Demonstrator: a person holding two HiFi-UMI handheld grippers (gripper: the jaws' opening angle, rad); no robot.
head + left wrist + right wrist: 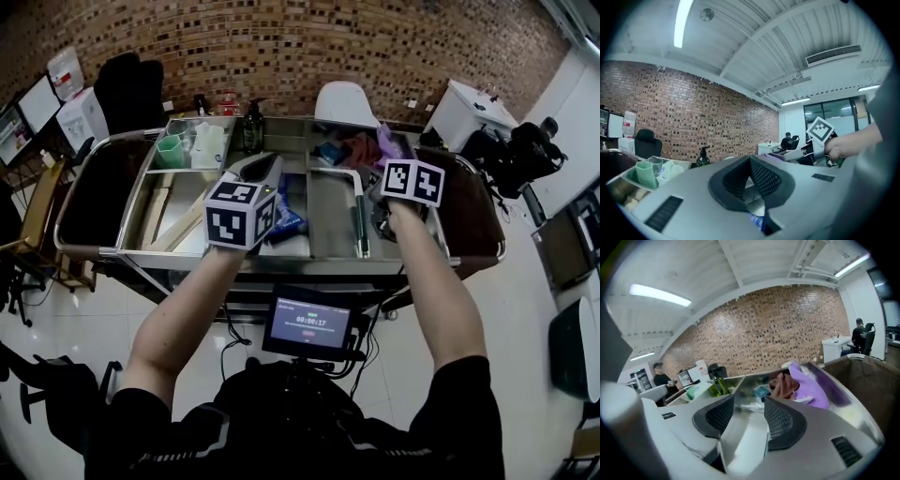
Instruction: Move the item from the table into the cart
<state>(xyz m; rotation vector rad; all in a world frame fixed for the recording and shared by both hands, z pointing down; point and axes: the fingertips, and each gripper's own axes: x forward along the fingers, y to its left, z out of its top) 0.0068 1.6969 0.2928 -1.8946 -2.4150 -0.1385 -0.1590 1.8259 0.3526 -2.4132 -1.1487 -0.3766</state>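
Brick-walled room: the steel cart (281, 265) already holds a blue packet (286, 223) and purple cloth (811, 385). Which is the task's item is unclear. The right gripper (749, 404) gapes empty and the left gripper (750, 161) is pinched on nothing, so the transfer looks done.

We look out along the right gripper (749, 401). Its two black mesh pads (780, 420) stand apart with nothing between them, only the bare metal of the steel cart (740, 420) below. Past the jaws we see a purple cloth (808, 387) lying against a reddish-brown bundle (783, 385). A small teal box (761, 391) sits just to their left, and a green bottle (719, 386) stands farther left. A brick wall (778, 329) runs behind, and a person (860, 331) sits by a white desk (834, 347) at far right.
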